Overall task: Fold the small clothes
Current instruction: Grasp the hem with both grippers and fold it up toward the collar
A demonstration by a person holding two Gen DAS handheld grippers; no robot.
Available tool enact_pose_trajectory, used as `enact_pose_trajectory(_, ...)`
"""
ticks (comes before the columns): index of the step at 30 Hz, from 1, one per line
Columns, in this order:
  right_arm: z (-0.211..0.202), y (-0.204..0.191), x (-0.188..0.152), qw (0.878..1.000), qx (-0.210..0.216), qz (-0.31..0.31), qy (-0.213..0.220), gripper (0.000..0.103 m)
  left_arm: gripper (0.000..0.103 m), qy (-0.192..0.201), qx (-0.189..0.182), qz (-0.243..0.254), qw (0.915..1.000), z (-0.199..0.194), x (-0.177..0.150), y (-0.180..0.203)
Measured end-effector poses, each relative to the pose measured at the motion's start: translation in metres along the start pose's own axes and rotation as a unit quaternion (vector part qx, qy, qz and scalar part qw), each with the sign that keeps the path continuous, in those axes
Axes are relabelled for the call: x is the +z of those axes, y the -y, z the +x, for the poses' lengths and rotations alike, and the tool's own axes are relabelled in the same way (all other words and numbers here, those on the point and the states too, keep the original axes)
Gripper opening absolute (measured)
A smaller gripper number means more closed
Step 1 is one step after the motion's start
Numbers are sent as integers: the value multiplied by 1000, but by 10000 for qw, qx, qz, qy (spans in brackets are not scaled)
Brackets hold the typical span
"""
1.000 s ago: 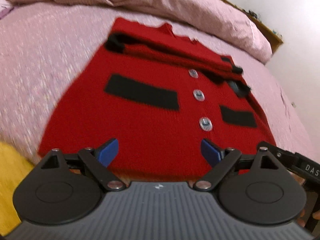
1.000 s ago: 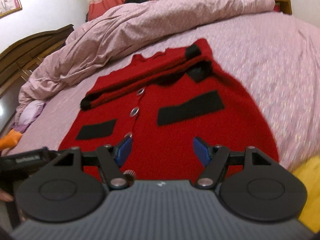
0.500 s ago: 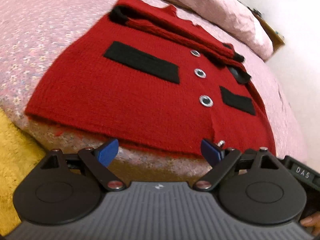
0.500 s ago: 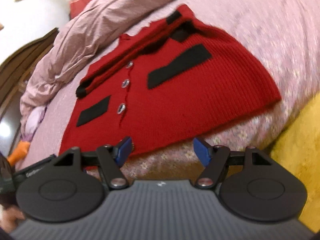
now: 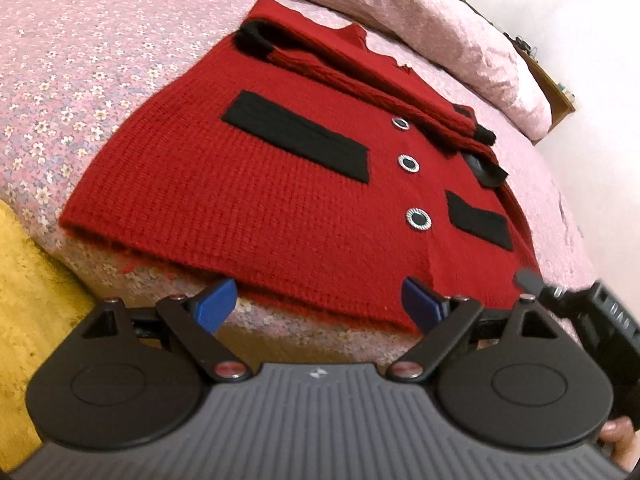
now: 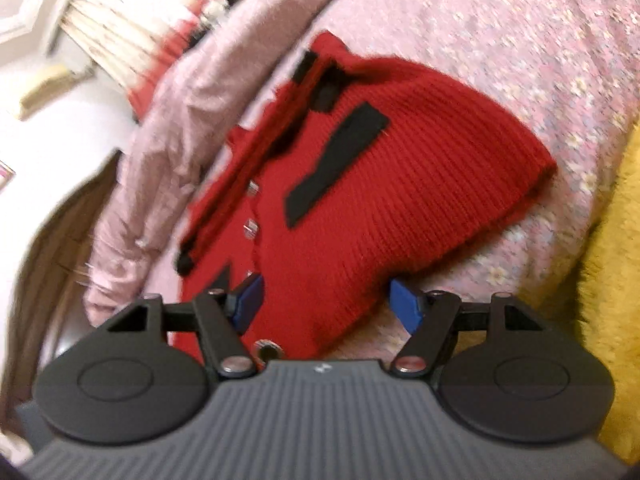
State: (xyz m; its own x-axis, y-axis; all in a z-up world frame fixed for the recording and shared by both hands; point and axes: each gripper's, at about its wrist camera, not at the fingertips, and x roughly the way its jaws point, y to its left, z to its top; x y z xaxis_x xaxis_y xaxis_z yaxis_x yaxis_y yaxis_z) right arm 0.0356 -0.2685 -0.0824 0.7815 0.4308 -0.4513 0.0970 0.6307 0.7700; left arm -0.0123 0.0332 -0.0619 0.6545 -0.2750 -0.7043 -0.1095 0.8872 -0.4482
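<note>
A small red knit cardigan (image 5: 288,184) with black pocket bands and round buttons lies flat on the pink floral bed, its sleeves folded across the chest. It also shows in the right wrist view (image 6: 384,216). My left gripper (image 5: 320,304) is open, its blue pads at the near hem, not touching it. My right gripper (image 6: 328,304) is open and tilted, its pads either side of the hem's near edge beside the bottom button (image 6: 269,350). The right gripper's body shows at the right edge of the left wrist view (image 5: 600,312).
A pink floral bedsheet (image 5: 80,64) covers the bed. A bunched pink duvet (image 5: 420,12) lies behind the cardigan. A yellow fuzzy blanket (image 5: 28,300) hangs at the bed's near edge, also in the right wrist view (image 6: 612,280). A dark wooden headboard (image 6: 52,240) is at left.
Both grippers have dropped low and pulled back to the cardigan's near hem. The right gripper has tilted and moved onto the hem by the bottom button. Both stayed open.
</note>
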Motion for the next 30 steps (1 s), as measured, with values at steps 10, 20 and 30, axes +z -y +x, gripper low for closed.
enact_pose_trajectory(10, 4, -7, 13, 9992, 279, 4, 284, 70, 92, -44, -304, -59, 9995, 5, -8, 4)
enact_pose_trajectory(20, 21, -21, 29, 9992, 183, -231, 272, 19, 92, -136, -590, -181, 9980, 11, -15, 9)
enact_pose_trajectory(30, 15, -27, 33, 9980, 405, -286, 397, 17, 92, 397, -966, -899, 9905, 11, -7, -6)
